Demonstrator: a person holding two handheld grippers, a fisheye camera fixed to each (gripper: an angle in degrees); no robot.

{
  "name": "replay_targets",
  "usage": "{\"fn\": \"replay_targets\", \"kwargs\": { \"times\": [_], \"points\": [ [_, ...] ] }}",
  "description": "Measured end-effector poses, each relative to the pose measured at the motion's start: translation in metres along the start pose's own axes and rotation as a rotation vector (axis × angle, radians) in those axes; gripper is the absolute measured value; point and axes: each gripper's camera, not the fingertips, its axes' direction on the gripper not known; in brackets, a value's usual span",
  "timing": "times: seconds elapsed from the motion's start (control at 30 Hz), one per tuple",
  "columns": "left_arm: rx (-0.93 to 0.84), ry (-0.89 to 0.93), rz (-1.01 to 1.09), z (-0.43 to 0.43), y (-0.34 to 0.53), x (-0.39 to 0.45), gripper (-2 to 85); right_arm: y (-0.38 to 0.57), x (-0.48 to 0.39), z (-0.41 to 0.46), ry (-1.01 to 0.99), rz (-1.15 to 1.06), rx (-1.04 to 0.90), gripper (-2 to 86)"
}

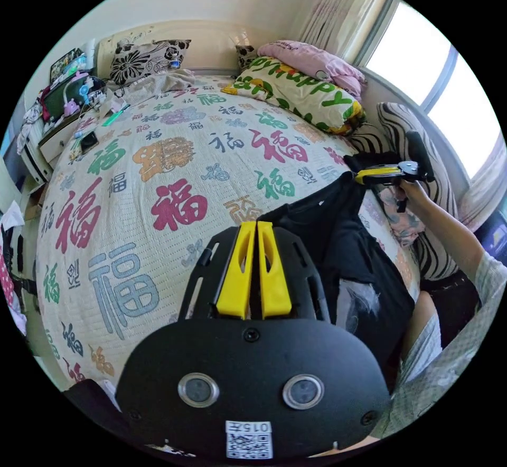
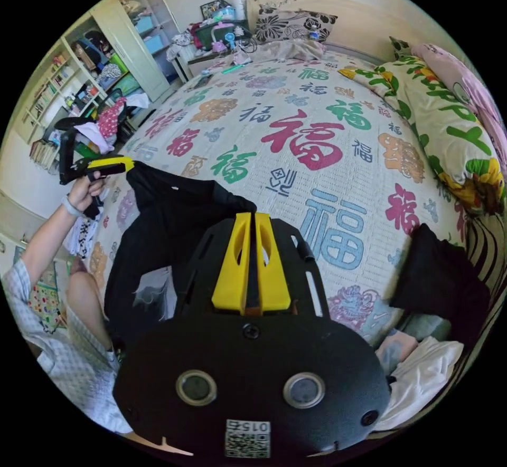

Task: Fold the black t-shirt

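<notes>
At lower centre, each tool, left (image 1: 257,227) and right (image 2: 252,219), was clamped on the black t-shirt (image 1: 338,245), stretched between them above the bed (image 1: 158,182). Pillows (image 1: 296,89) lay beyond, upper right.

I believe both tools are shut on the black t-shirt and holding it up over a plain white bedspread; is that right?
Not quite: the bedspread is not plain white; it is cream with large coloured characters printed across it, as the right gripper view shows. The rest holds: the left tool and the right tool are both shut on the black t-shirt, which hangs between them above the bed.
</notes>
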Motion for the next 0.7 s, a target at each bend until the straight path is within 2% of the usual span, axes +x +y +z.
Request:
{"fn": "replay_targets", "kwargs": {
  "times": [0.13,0.3,0.47,0.57,0.7],
  "points": [
    [0.09,0.144,0.028,-0.05,0.068,0.031,-0.3,0.082,-0.01,-0.068,-0.182,-0.044,0.1,-0.6],
    [0.053,0.239,0.14,-0.097,0.167,0.107,-0.2,0.199,-0.053,-0.135,-0.271,-0.151,0.099,-0.5],
    [-0.173,0.3,0.233,-0.09,0.275,0.185,-0.1,0.317,-0.092,-0.149,-0.319,-0.171,0.011,-0.5],
    [-0.322,0.321,0.229,-0.06,0.317,0.208,-0.1,0.371,-0.109,-0.126,-0.312,-0.171,-0.114,-0.5],
    [-0.474,0.238,0.359,-0.036,0.332,0.237,-0.1,0.413,-0.126,-0.087,-0.262,-0.194,-0.272,-0.4]
  ]
}}
